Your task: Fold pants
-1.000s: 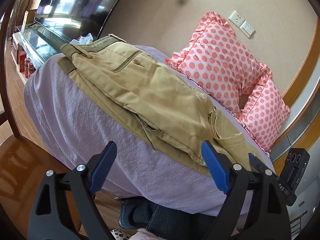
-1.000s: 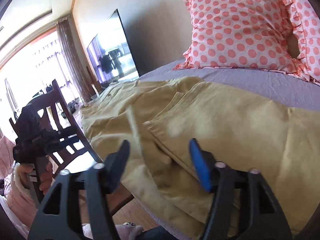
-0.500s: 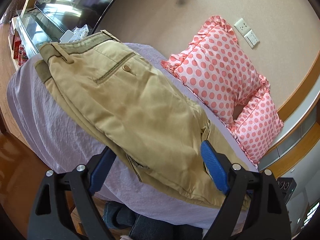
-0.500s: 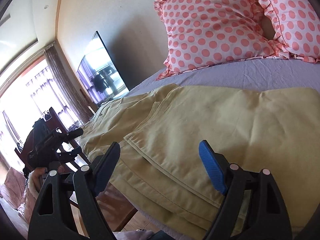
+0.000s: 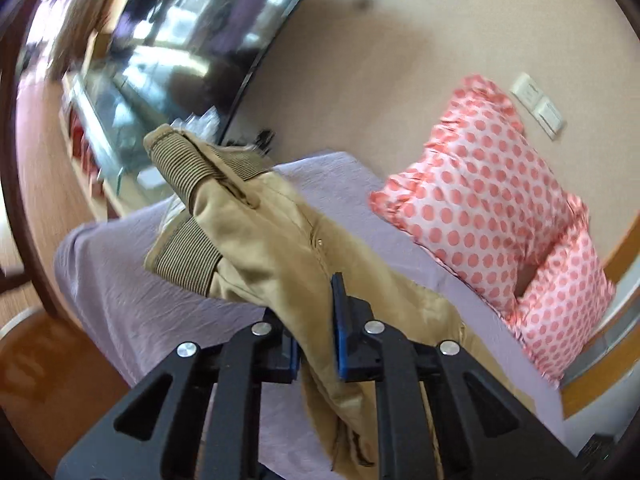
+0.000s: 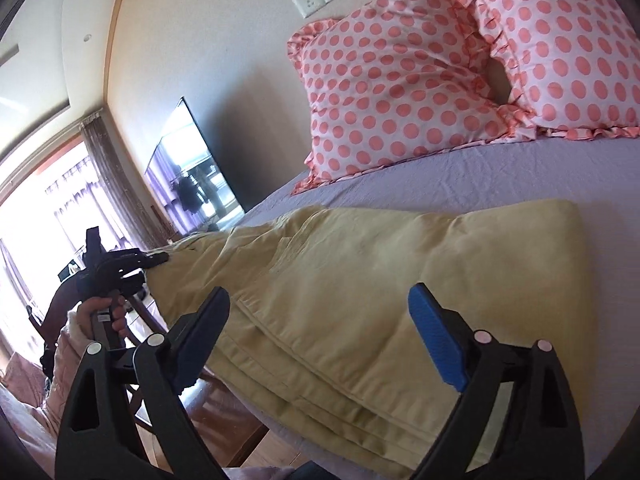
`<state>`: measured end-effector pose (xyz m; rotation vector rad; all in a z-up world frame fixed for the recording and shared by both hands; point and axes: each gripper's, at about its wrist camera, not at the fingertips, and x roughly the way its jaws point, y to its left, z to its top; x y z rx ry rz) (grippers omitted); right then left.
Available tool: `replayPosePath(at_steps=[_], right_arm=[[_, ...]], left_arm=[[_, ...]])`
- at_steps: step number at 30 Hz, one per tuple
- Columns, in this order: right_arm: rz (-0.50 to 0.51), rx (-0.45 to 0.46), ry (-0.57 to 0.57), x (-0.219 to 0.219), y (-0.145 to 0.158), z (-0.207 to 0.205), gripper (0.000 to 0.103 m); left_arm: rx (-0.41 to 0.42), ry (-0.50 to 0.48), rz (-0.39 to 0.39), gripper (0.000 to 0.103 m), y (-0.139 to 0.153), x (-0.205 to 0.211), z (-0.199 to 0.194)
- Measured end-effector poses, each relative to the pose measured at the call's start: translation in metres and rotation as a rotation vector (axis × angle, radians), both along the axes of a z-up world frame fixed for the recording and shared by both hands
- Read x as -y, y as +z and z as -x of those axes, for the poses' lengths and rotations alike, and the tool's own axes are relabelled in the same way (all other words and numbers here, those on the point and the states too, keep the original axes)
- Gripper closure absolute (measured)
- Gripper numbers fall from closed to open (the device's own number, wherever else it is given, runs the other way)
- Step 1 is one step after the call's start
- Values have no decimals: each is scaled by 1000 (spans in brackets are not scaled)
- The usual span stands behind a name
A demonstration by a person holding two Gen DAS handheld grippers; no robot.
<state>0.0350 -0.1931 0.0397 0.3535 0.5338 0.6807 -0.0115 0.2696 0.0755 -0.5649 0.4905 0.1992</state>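
Observation:
Tan pants (image 6: 360, 288) lie folded lengthwise on the lilac bed sheet (image 6: 460, 184). In the left wrist view my left gripper (image 5: 318, 344) is shut on the near edge of the pants (image 5: 272, 248) and lifts the waistband end, whose ribbed band stands up. The left gripper also shows in the right wrist view (image 6: 156, 258), clamped on the pants' left end. My right gripper (image 6: 320, 344) is open and empty, hovering just above the near edge of the leg part.
Two pink polka-dot pillows (image 6: 400, 80) lean on the wall at the back of the bed. A television (image 5: 192, 40) and glass stand sit left. A dark wooden chair (image 6: 60, 312) stands beside the bed. The bed edge is close below both grippers.
My left gripper moved in and shut on the pants' near edge, lifting the waistband end. My right gripper moved right along the legs and stayed open.

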Motion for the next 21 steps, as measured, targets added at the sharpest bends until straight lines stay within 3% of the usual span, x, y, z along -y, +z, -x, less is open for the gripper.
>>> replayPosePath(at_steps=[4, 7, 10, 13, 15, 18, 20, 21], right_arm=[[-46, 0, -188, 56, 10, 0, 4], [-99, -12, -320, 98, 14, 4, 1], [-145, -33, -422, 132, 14, 11, 1], [-189, -80, -446, 151, 8, 13, 1], [-207, -134, -422, 155, 2, 7, 1], [-194, -212, -344, 148, -7, -13, 1], [-170, -267, -300, 140, -15, -27, 1], [-149, -291, -288, 136, -19, -32, 1]], left_arm=[[92, -282, -264, 90, 53, 115, -24], [162, -587, -380, 87, 61, 214, -31], [145, -876, -467, 87, 30, 302, -30], [47, -1060, -580, 87, -22, 360, -24], [-19, -1143, -577, 87, -45, 369, -20], [8, -1168, -523, 86, -38, 349, -10], [50, -1167, -396, 69, -19, 315, -9], [77, -1119, -341, 61, -10, 291, -11]])
